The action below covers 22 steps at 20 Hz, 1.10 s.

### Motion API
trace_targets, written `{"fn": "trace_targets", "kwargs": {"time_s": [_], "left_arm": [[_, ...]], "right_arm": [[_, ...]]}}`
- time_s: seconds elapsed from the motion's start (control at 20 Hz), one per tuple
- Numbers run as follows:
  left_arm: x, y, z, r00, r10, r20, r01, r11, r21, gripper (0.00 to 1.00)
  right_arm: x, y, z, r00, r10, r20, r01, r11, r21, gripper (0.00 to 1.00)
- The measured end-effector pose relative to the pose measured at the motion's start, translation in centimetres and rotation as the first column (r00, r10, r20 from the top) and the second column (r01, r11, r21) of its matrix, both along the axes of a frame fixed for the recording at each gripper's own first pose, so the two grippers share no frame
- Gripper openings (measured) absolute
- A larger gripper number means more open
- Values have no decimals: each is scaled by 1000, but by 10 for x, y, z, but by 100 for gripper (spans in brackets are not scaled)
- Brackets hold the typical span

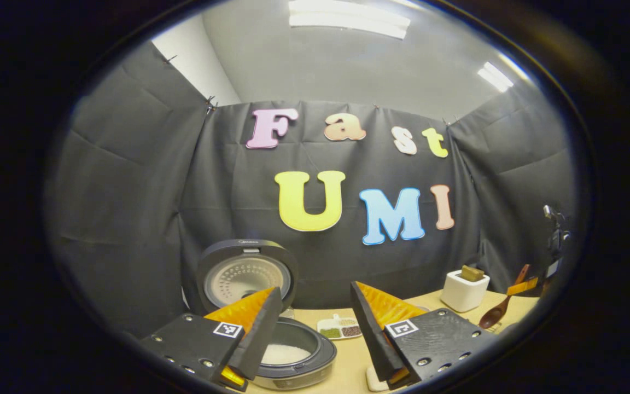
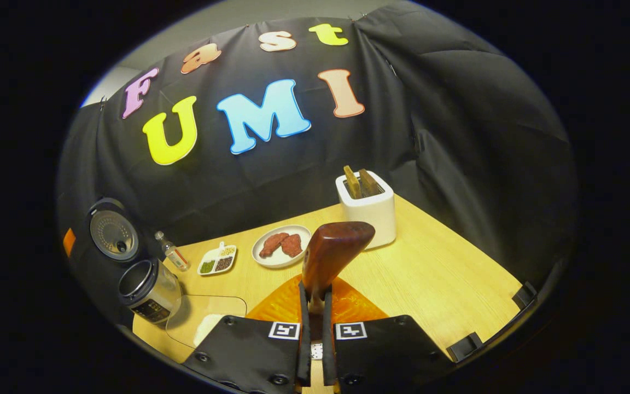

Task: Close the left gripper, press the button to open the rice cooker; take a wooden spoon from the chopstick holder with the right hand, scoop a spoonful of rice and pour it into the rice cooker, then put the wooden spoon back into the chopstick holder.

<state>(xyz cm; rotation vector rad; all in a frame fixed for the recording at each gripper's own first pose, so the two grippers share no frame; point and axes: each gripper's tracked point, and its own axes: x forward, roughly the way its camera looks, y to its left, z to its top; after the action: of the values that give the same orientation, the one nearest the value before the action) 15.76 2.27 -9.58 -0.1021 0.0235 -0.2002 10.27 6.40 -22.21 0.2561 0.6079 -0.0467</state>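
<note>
Rice cooker stands lid-up on the counter, rice inside. Right tool clamps the wooden spoon, clear of the chopstick holder; left tool gapes. Judged remaining: returning the spoon, possibly scooping.

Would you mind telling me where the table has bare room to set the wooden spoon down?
The widest bare stretch of table lies right of the white chopstick holder toward the near corner. It is crowded on the left: plate, divided dish, small bottle, rice cooker.

rice cooker: lid up, rice inside | wooden spoon: clamped, bowl raised
</note>
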Motion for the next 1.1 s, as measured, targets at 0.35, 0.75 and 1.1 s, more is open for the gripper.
{"fn": "trace_targets", "kwargs": {"time_s": [0.35,0.75,1.1], "left_arm": [[-6,17,0,999,37,-5,-36,999,23,79],[-1,27,2,998,60,-7,-60,998,26,79],[19,27,2,998,66,-16,-65,997,41,80]], "right_arm": [[-12,12,-48,995,40,-91,-38,999,23,12],[-17,8,-43,997,36,-65,-32,998,55,34],[-19,-35,9,995,-54,79,62,992,-108,98]]}}
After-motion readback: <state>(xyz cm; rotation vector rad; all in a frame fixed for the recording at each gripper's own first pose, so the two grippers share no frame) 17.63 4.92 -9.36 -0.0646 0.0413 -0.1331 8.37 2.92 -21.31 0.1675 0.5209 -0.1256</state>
